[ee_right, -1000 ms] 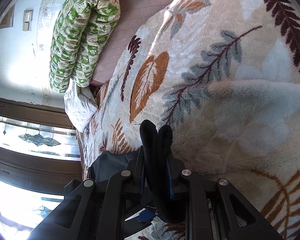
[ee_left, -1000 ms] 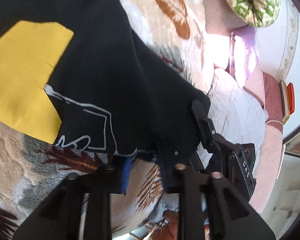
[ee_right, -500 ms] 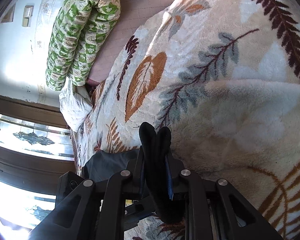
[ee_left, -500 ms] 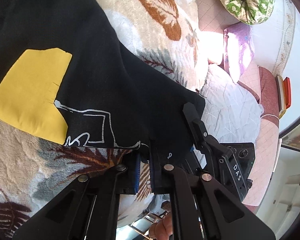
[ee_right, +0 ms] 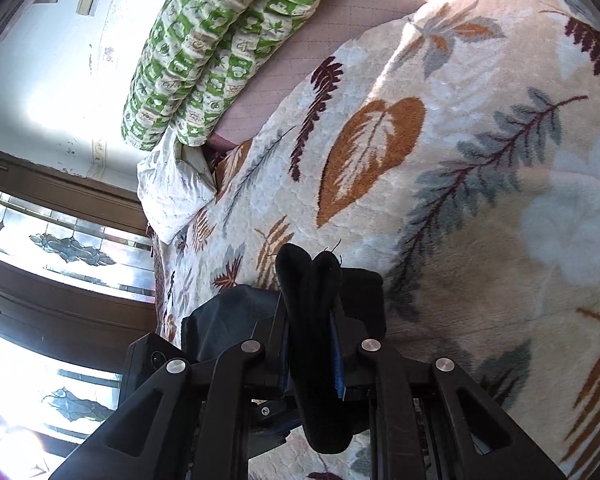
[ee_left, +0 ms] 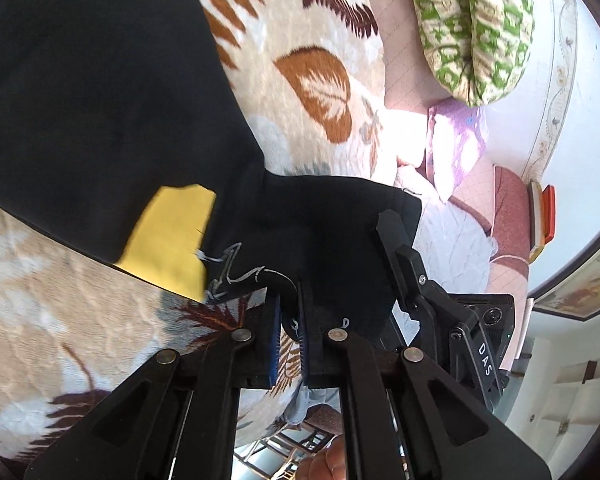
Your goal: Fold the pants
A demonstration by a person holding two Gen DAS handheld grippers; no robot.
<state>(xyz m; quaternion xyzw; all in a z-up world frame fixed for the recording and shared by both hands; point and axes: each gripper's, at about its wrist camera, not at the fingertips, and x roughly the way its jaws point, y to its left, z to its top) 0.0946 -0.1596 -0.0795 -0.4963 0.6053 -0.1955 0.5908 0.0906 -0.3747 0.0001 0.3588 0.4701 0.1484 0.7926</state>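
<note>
- Left wrist view: left tool (ee_left: 290,320) clamped on the black pants' (ee_left: 100,100) hem; the pants spread over the leaf-patterned blanket (ee_left: 60,320).
- Right wrist view: right tool (ee_right: 312,320) clamped on bunched pants (ee_right: 308,280) fabric above the blanket (ee_right: 480,200).

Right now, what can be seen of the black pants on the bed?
The black fabric pants bear a yellow patch and white line print. They look soft and limp, spread partly over the leaf-patterned fleece blanket. Both tools pinch one edge: the left tool is shut on fabric near the print, and the right tool is shut on a bunched fold that sticks up between its fingers.
</note>
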